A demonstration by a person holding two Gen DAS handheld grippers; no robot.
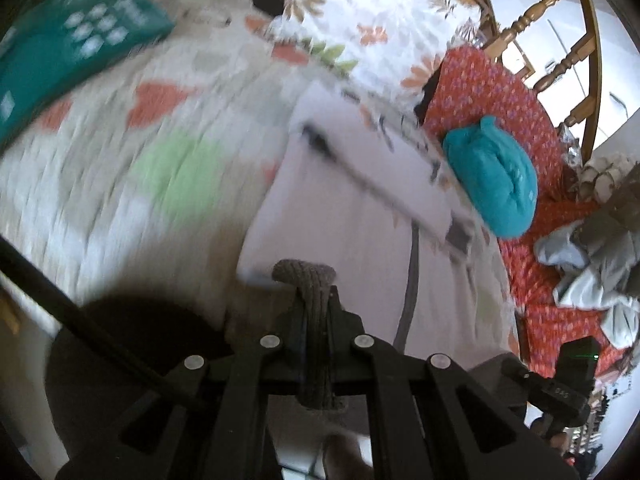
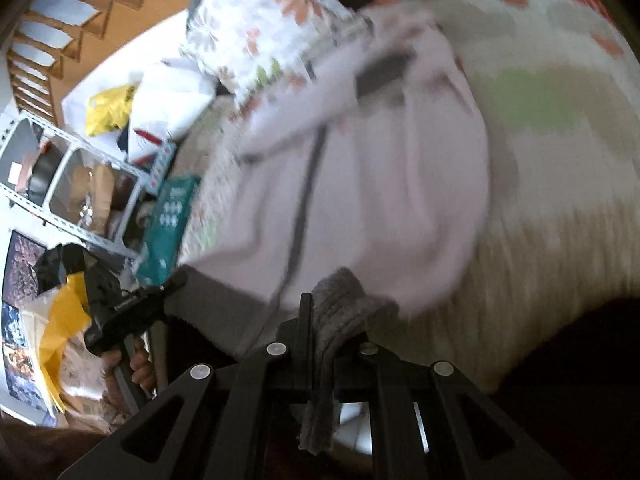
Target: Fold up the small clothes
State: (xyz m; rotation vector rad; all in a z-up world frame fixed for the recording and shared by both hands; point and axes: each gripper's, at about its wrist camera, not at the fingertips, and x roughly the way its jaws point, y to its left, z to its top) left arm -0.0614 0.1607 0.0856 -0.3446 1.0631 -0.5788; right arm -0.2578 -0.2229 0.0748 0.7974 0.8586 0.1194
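Garment point(image 1: 344, 208): grey cuff point(image 1: 308, 276) pinched in left gripper point(image 1: 316, 300), right gripper point(image 2: 320, 312) clamped on other cuff point(image 2: 340, 292). Risks: thin ribbing slipping out, uneven lift skewing fold, sleeve snagging teal bundle point(image 1: 492, 176) far right.

Left wrist view: close behind its fingers, angled down over the bed point(image 1: 120, 168). Right wrist view: likewise. Shared: pale garment point(image 1: 340, 232) ahead.

- Daylight is lighting both views evenly, fairly bright.
- Motion blur is smearing the bedspread point(image 1: 120, 152) and the pale garment point(image 2: 380, 184).
- Fisheye distortion is bending the edges, with dark vignetting filling the corners.
- Deep shadow is pooling low in both views.
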